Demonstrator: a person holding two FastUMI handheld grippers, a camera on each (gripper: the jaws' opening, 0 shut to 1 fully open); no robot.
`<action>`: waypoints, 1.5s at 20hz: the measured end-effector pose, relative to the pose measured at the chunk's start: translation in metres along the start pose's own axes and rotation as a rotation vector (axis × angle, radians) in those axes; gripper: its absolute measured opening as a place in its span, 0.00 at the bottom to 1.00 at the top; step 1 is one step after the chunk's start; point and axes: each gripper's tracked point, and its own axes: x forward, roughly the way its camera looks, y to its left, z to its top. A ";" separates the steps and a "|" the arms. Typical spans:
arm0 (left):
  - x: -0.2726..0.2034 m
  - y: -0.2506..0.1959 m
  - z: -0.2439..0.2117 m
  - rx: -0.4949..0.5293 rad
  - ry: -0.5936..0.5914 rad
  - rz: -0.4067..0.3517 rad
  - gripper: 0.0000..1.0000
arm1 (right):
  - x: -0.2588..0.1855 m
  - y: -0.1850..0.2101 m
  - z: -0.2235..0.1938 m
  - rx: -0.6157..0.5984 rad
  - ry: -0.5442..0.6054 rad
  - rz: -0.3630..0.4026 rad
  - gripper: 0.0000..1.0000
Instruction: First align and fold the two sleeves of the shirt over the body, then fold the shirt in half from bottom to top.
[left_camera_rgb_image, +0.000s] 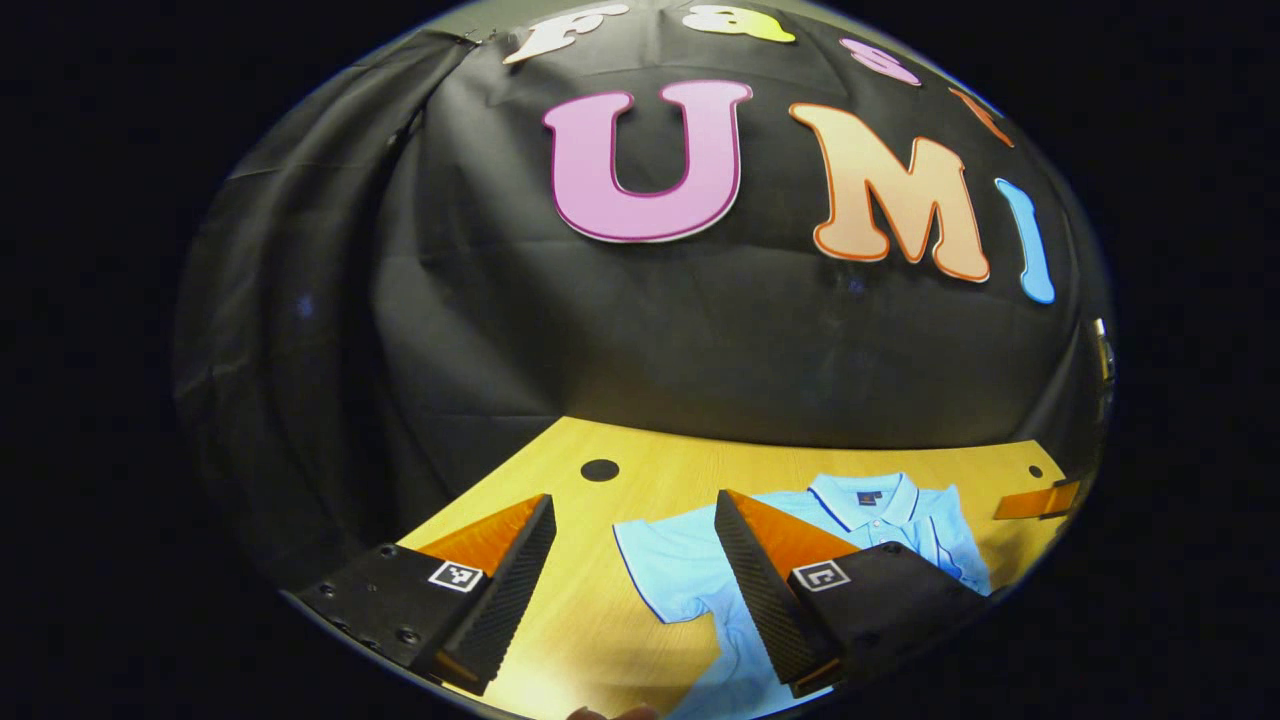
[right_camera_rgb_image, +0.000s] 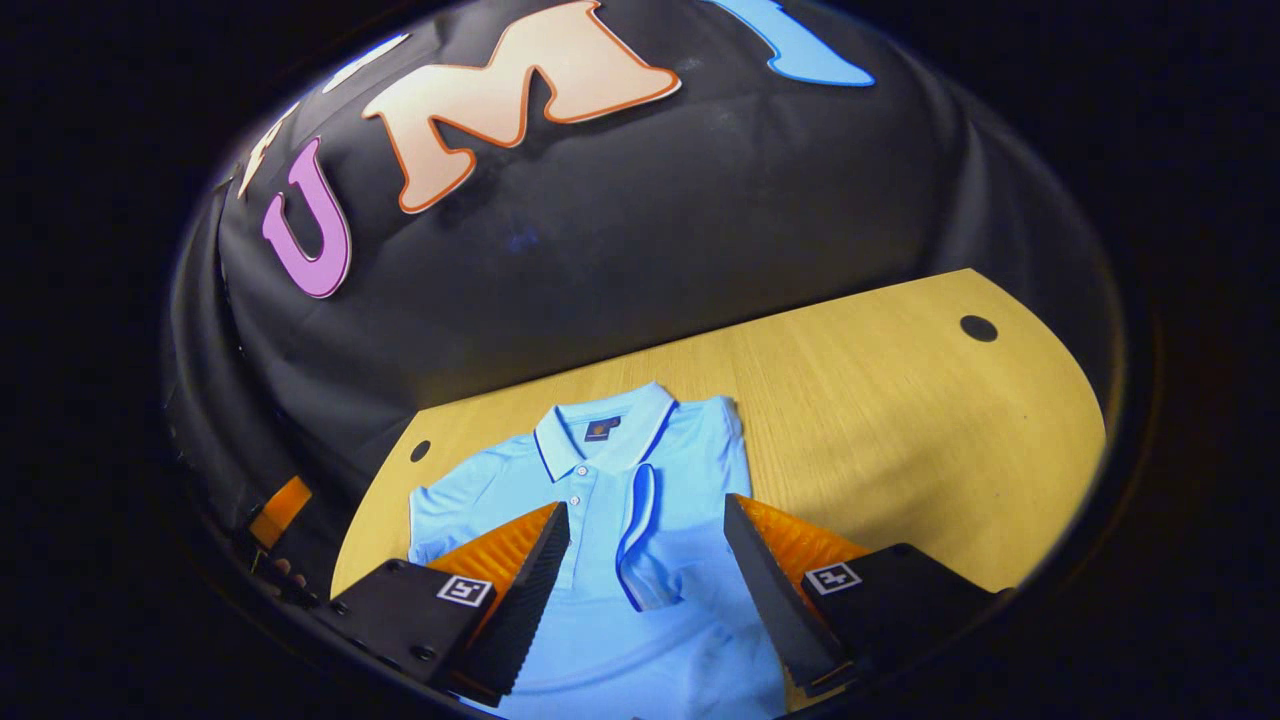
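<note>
Nearest to you in the right gripper view, your right gripper (right_camera_rgb_image: 640, 590) hangs over the light blue short-sleeved polo shirt with dark piping (right_camera_rgb_image: 600, 520), its fingers spread wide and holding nothing; between them lies one sleeve (right_camera_rgb_image: 650, 545), already turned in over the chest, its piped hem running up toward the collar (right_camera_rgb_image: 600, 435). In the left gripper view your left gripper (left_camera_rgb_image: 640, 590) is likewise wide open and empty, sitting above the pale wooden worktop (left_camera_rgb_image: 680, 465) with the other sleeve (left_camera_rgb_image: 665, 570) lying flat and outspread between its fingers, the cuff toward the left one. So you look to be midway through the sleeve step: one sleeve is over the body, the other not yet. Your next move calls for lowering the left fingers onto that spread sleeve near its hem, closing on the cloth alone, and carrying it inward to lie beside the folded one. Beyond the shirt, the bare worktop runs to the black cloth wall (right_camera_rgb_image: 700, 220)
</note>
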 end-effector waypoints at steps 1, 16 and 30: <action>0.010 -0.003 -0.010 0.006 0.016 0.002 0.96 | -0.007 -0.007 0.001 -0.001 -0.001 -0.009 0.98; 0.083 -0.009 -0.126 0.023 0.324 0.010 0.98 | -0.073 -0.093 -0.020 0.002 0.003 -0.154 0.98; 0.088 -0.050 -0.117 0.073 0.332 -0.072 0.00 | -0.107 -0.112 -0.024 0.027 -0.031 -0.181 0.98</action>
